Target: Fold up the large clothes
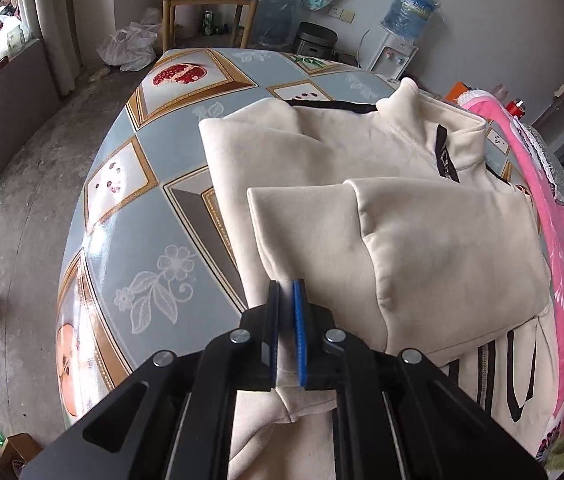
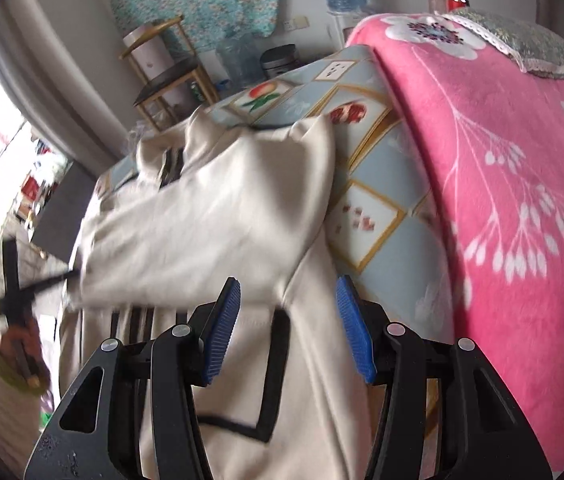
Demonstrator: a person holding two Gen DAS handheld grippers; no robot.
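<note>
A cream fleece jacket (image 1: pixel 382 184) with black trim and a zip collar lies on the patterned table (image 1: pixel 142 184), both sleeves folded across its front. My left gripper (image 1: pixel 287 292) is shut on the cuff of the near sleeve (image 1: pixel 302 220) and holds it over the jacket body. In the right wrist view the jacket (image 2: pixel 210 216) is blurred. My right gripper (image 2: pixel 288 292) is open and empty just above the jacket's lower front, by its black-trimmed pocket (image 2: pixel 274 360). The left gripper (image 2: pixel 16 280) shows at the far left of that view.
A pink floral blanket (image 2: pixel 502 160) is heaped along the table's right side, close to the right gripper. A wooden chair (image 1: pixel 210 0), plastic bags and a water dispenser (image 1: pixel 398 44) stand beyond the table's far end. The concrete floor lies to the left.
</note>
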